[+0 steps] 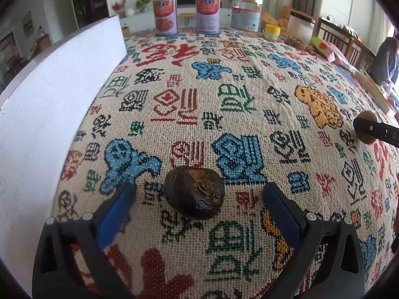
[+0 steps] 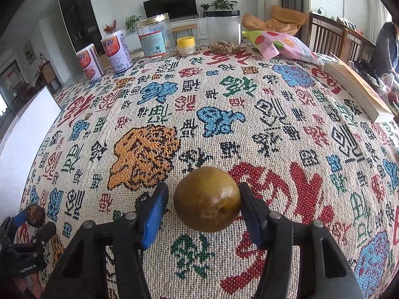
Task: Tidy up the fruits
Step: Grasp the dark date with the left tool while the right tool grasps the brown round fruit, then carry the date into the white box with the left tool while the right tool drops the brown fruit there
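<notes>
The left tongs are gaping wide around a dark fruit lying on the worktop; the right tongs, part-open (right pad touching), are bracketing a brown fruit at 6 o'clock; closing should be centred, gentle.

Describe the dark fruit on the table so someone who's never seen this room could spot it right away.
Find the patterned tablecloth beside the white board. The dark fruit sits between the left gripper fingers, untouched. Unlike the smooth olive-brown fruit, it is nearly black, wrinkled, with a tan patch on top.
</notes>
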Demonstrator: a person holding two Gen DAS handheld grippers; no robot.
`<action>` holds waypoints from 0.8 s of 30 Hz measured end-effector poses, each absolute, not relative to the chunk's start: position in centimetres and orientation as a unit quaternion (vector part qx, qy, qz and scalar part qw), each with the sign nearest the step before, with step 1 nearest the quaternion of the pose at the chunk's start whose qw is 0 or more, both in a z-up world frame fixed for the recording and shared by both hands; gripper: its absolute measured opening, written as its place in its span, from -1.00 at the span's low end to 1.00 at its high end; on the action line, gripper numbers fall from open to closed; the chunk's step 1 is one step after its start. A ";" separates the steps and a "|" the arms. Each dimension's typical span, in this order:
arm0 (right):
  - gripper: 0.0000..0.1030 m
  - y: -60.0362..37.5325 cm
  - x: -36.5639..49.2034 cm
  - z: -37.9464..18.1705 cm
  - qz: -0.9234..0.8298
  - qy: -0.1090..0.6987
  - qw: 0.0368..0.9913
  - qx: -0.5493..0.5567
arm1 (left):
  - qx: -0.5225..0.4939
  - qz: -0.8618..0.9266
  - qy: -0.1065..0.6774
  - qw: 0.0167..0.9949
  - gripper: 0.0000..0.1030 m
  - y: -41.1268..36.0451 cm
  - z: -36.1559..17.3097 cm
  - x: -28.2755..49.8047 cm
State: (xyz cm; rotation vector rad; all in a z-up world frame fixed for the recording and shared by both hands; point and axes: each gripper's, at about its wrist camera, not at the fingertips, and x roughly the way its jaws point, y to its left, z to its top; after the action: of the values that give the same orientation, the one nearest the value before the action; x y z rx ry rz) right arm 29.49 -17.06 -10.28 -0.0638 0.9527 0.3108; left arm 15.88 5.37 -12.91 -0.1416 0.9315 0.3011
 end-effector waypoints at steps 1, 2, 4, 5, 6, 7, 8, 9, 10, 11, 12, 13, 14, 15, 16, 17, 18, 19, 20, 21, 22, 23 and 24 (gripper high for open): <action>-0.04 -16.7 29.3 -10.0 0.164 0.455 0.875 -0.022 | -0.068 0.145 0.447 0.880 0.99 5.4 -12.9 15.9; -0.04 -16.1 28.9 -9.6 0.187 0.450 0.873 -0.015 | -0.068 0.145 0.447 0.880 0.99 5.4 -12.9 15.9; -0.04 -14.5 27.5 -8.7 0.241 0.425 0.872 -0.008 | -0.068 0.144 0.447 0.880 0.99 5.4 -12.9 15.9; -0.04 -14.0 26.9 -8.5 0.274 0.413 0.869 0.002 | -0.068 0.144 0.447 0.880 0.99 5.4 -12.9 15.9; -0.04 -13.5 26.5 -8.6 0.297 0.407 0.864 0.005 | -0.068 0.144 0.447 0.880 0.99 5.4 -12.9 15.9; -0.04 -13.1 26.4 -9.1 0.303 0.413 0.859 -0.005 | -0.068 0.144 0.447 0.880 0.99 5.4 -12.9 15.9; -0.04 -12.7 26.5 -10.0 0.296 0.428 0.854 -0.025 | -0.068 0.144 0.447 0.880 0.99 5.4 -12.9 15.9; -0.03 -12.7 26.4 -10.9 0.285 0.443 0.849 -0.044 | -0.068 0.144 0.447 0.880 0.99 5.4 -12.9 15.9; -0.03 -13.4 26.1 -11.3 0.292 0.444 0.846 -0.038 | -0.068 0.145 0.447 0.880 0.99 5.3 -12.9 15.9; -0.04 -14.1 25.7 -11.3 0.291 0.442 0.848 -0.032 | -0.068 0.145 0.447 0.880 0.99 5.4 -12.9 15.9; -0.04 -14.6 25.4 -11.2 0.287 0.443 0.849 -0.032 | -0.068 0.145 0.447 0.880 0.99 5.3 -12.9 15.9; -0.04 -15.3 24.9 -11.1 0.286 0.443 0.849 -0.036 | -0.068 0.145 0.447 0.880 0.99 5.3 -12.9 15.9; -0.04 -15.8 24.5 -11.1 0.287 0.441 0.850 -0.040 | -0.068 0.144 0.447 0.880 0.99 5.3 -12.9 15.9; -0.04 -16.3 24.0 -11.1 0.287 0.440 0.850 -0.041 | -0.068 0.144 0.447 0.880 0.99 5.3 -12.9 15.9; -0.04 -16.7 23.7 -11.1 0.288 0.440 0.850 -0.039 | -0.068 0.144 0.447 0.880 0.99 5.3 -12.9 15.9; -0.04 -17.0 23.3 -11.1 0.287 0.439 0.850 -0.039 | -0.068 0.144 0.447 0.880 0.99 5.3 -12.9 15.9; -0.04 -17.2 23.0 -11.1 0.286 0.438 0.851 -0.040 | -0.068 0.144 0.447 0.880 0.99 5.3 -12.9 15.9; -0.03 -17.2 22.8 -11.1 0.284 0.436 0.853 -0.042 | -0.068 0.144 0.447 0.880 0.99 5.4 -12.9 15.9; -0.03 -17.2 22.6 -11.1 0.282 0.434 0.854 -0.044 | -0.068 0.144 0.447 0.880 0.99 5.3 -12.9 15.9; -0.03 -17.3 22.4 -11.1 0.279 0.432 0.856 -0.044 | -0.068 0.144 0.447 0.880 0.99 5.3 -12.9 15.9; -0.03 -17.4 22.3 -11.1 0.276 0.431 0.858 -0.041 | -0.068 0.144 0.447 0.880 0.99 5.3 -12.9 15.9; -0.03 -17.4 22.2 -11.1 0.273 0.430 0.860 -0.039 | -0.068 0.144 0.447 0.880 0.99 5.3 -12.9 15.9; -0.03 -17.4 22.1 -11.1 0.269 0.430 0.861 -0.039 | -0.069 0.143 0.447 0.880 0.99 5.3 -12.9 15.9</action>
State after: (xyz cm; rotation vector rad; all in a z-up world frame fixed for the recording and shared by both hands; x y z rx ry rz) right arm 22.15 -17.40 -11.06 -0.0827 0.9025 0.5644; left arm 15.86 5.32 -12.93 -0.1441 0.9313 0.2983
